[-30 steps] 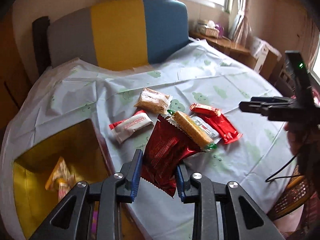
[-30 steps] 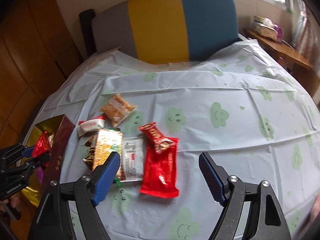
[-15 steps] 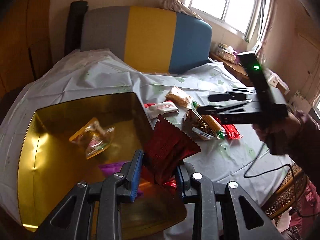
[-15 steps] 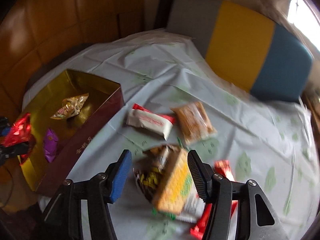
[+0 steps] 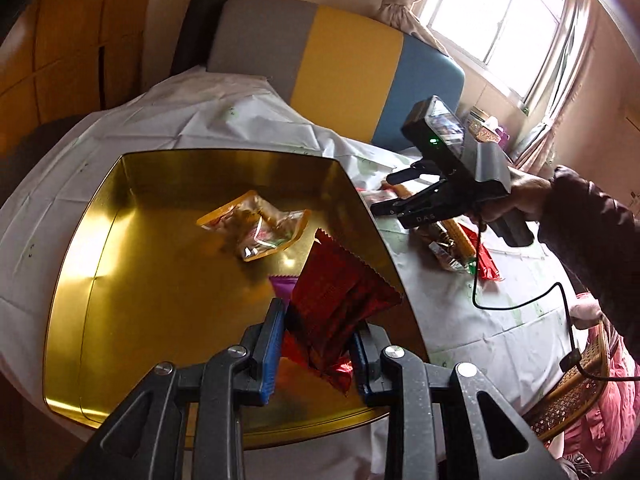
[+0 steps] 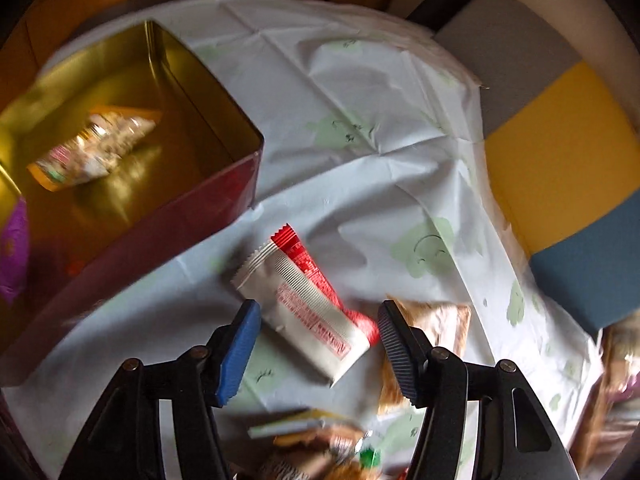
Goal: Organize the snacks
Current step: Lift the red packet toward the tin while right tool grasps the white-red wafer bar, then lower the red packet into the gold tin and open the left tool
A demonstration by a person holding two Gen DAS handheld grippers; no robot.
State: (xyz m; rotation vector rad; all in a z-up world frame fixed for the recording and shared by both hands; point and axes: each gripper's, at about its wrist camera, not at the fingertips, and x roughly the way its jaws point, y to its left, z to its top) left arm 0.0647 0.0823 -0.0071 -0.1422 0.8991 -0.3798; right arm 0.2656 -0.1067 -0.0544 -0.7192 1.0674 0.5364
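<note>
left gripper (image 5: 318,342): jaws clamped on a dark red foil snack packet (image 5: 340,300), blue pads pressing its lower half from both sides, the serrated top edge standing up and tilted to the right. packet hung over the near right part of the gold tin box (image 5: 160,280), above its gold floor. inside the box, further back, lay a clear and orange wrapped snack (image 5: 256,232); a sliver of a purple wrapper (image 5: 285,285) showed just behind the red packet. box sat on a white tablecloth with pale green smiley prints (image 5: 460,300). right gripper (image 6: 316,340): its jaws had just been opening a little and stood apart, not pressing anything; a white and red snack bar (image 6: 312,312) lay flat on the cloth between the pads, apart from both. in the left wrist view this gripper (image 5: 394,200) showed side-on past the box's far right corner, held in a person's hand (image 5: 520,196) in a dark sleeve. just right of the bar lay a brown biscuit packet (image 6: 436,324), partly behind the right pad. a blurred heap of other wrappers (image 6: 320,440) sat at the near edge, contents not readable. the box's dark red outer wall (image 6: 132,240) was to the left of the bar, near but not touching. beyond the table stood a grey, yellow and blue headboard (image 6: 552,128).
</note>
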